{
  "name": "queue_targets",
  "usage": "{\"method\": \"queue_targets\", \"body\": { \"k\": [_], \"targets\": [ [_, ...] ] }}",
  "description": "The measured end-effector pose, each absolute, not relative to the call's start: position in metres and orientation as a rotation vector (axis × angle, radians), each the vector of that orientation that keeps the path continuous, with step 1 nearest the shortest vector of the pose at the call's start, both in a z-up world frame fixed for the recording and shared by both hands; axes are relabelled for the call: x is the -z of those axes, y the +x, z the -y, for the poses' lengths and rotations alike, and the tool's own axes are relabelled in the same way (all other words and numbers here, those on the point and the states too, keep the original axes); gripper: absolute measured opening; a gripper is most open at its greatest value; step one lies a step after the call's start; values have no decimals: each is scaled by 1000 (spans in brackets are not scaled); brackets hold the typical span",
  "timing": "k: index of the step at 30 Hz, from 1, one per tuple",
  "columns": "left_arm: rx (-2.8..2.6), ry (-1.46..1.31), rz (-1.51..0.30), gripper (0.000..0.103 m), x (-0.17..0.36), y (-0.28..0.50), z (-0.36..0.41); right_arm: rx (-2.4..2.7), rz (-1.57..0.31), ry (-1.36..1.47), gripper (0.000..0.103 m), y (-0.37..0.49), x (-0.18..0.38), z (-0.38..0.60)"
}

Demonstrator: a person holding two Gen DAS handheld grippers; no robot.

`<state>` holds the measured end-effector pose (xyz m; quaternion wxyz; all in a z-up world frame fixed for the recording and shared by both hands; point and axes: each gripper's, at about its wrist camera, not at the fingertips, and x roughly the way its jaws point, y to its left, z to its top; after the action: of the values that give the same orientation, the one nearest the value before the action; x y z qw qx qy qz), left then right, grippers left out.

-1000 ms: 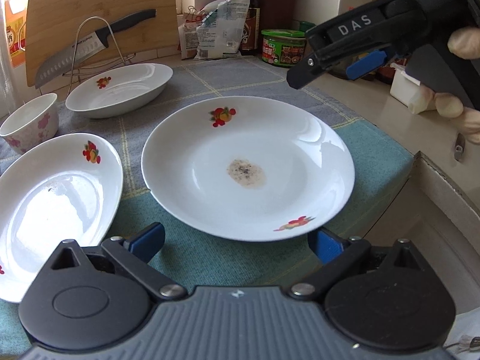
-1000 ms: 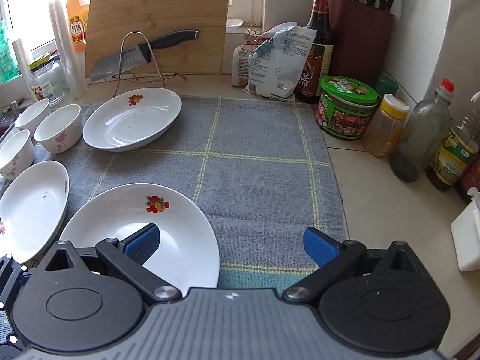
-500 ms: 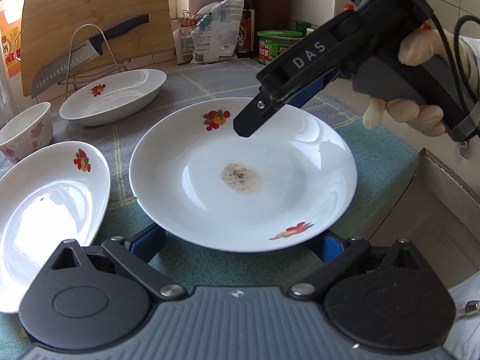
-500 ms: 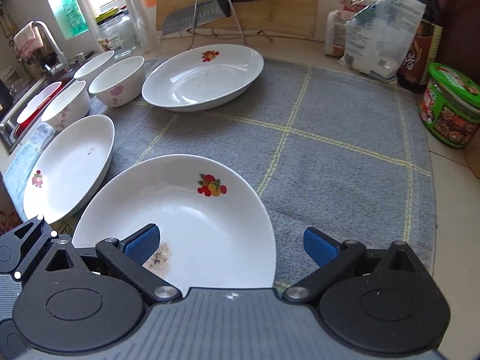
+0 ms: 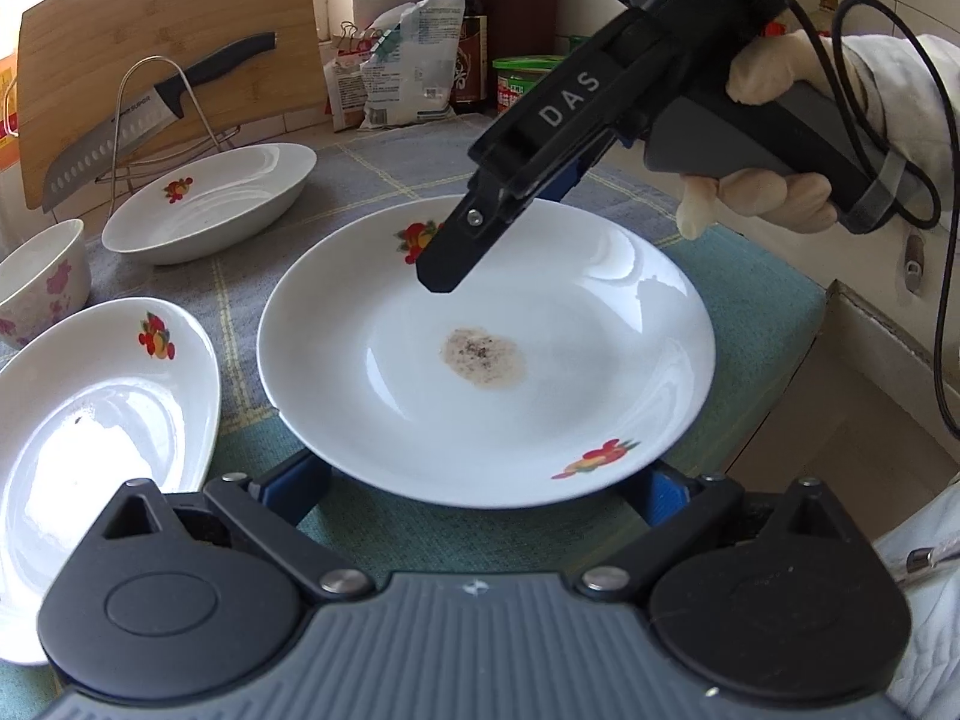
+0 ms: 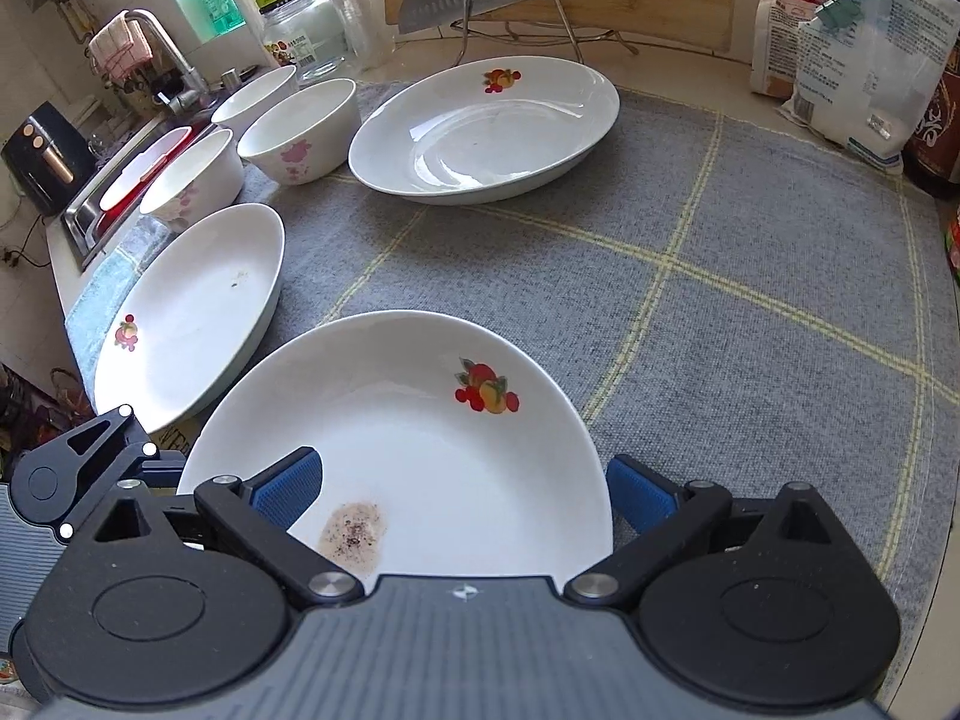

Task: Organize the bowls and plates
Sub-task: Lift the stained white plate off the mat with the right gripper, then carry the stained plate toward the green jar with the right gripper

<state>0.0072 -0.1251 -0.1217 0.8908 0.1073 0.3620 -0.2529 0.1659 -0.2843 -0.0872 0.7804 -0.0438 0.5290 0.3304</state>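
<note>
Closer now, both tools (image 5: 480, 486) (image 6: 462, 489) gape, empty, straddling the round soiled plate (image 5: 540, 384).

Grey checked mat (image 6: 750, 276), ahead of the tongs. Wooden cutting board (image 5: 162, 54), far back, upright. Knife (image 5: 150, 120) on wire stand (image 5: 174, 138), before the board. White bags (image 5: 396, 78), back centre. Dark bottle (image 5: 465, 30) behind bags. Green-lidded jar (image 5: 522, 81) beside it. Faucet (image 6: 162, 54), far left.

The plate's (image 5: 600, 360) near rim hides both blue pads of the left gripper (image 5: 480, 489), and in the right view the gripper body covers its near part. The oval dish (image 5: 90, 450) runs off the frame's left edge. Knife-blade lettering (image 5: 129, 115) is too small to read.
</note>
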Motion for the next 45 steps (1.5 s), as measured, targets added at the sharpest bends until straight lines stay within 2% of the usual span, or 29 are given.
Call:
{"method": "queue_targets", "body": {
  "k": [6,13,31,45],
  "targets": [
    [551,252,-746,101,120,9,124,-735,-1173,-113,92,170,88,283],
    [589,249,-744,101,122,14,120,-763,-1188,-118,90,175,88,283],
    [611,272,-748,100,122,17,122,-831,-1246,-126,90,181,87,286],
    [618,274,-745,100,112,29,129,-826,-1206,-127,90,188,78,301]
  ]
}}
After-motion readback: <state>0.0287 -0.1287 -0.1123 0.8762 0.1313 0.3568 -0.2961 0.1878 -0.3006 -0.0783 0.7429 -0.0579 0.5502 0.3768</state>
